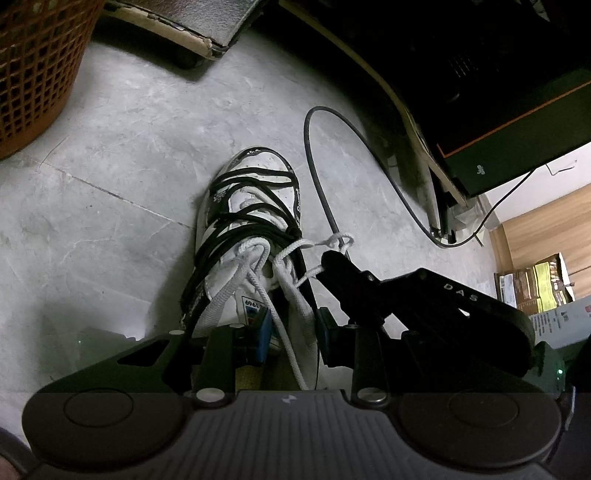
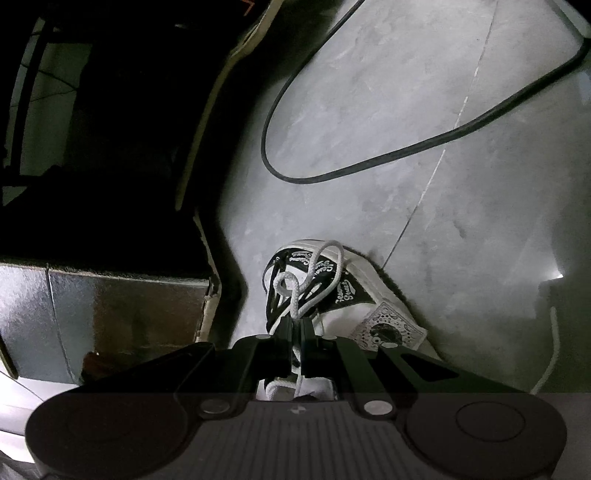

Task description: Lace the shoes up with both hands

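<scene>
A white shoe [image 1: 255, 177] with black laces and black printed trim stands on the grey floor, toe pointing away. In the left wrist view my left gripper [image 1: 293, 330] sits at the shoe's near end, its blue pads [image 1: 263, 332] partly apart, with the tongue's edge and white laces [image 1: 304, 317] filling the gap. From the right, my right gripper [image 1: 327, 260] is shut on a thin white lace just behind its knot [image 1: 334, 242]. The right wrist view shows that gripper [image 2: 295, 323] pinching the white lace loop [image 2: 291, 286] above the shoe [image 2: 373, 291].
A thick black cable [image 1: 325, 184] loops on the floor right of the shoe, seen also as the cable [image 2: 369, 160]. An orange mesh basket [image 1: 37, 74] stands far left. Dark furniture [image 1: 498, 92] and cardboard boxes [image 1: 535, 284] line the right. A worn padded board [image 1: 177, 26] lies beyond.
</scene>
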`<state>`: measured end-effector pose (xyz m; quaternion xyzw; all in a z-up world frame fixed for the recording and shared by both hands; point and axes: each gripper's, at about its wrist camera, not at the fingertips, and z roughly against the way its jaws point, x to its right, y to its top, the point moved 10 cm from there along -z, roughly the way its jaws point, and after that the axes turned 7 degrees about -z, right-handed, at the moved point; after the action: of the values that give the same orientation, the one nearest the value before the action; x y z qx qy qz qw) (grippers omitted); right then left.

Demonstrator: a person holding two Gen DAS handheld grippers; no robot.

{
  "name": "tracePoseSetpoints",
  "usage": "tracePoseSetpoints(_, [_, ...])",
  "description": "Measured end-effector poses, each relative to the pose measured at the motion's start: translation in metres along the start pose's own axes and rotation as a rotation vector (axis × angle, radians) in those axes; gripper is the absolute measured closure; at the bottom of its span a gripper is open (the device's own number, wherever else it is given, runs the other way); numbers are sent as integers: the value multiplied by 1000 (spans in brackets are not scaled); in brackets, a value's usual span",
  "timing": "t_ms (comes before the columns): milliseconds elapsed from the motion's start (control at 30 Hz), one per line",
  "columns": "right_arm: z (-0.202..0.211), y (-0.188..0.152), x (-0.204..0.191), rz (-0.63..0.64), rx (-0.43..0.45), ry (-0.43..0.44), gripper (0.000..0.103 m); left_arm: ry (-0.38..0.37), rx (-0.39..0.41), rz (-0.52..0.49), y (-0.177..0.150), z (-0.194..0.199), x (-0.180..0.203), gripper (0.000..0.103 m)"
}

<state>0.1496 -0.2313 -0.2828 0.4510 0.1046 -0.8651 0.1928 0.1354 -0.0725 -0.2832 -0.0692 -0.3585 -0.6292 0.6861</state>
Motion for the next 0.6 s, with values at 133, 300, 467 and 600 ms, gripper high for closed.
tracePoseSetpoints(133, [1, -2, -2, 45, -12, -30, 98, -1, -1, -1, 0, -1, 1, 73])
tracePoseSetpoints(300, [2, -9, -1, 86, -33, -47, 98, 3, -1, -8, 0, -1, 2, 73])
tracePoseSetpoints(467, [4, -9, 0, 78, -36, -53, 98, 10, 11, -34, 1, 1, 5, 73])
tracePoseSetpoints(600, [5, -10, 1, 72, -40, -58, 98, 61, 30, -148, 2, 7, 13, 73])
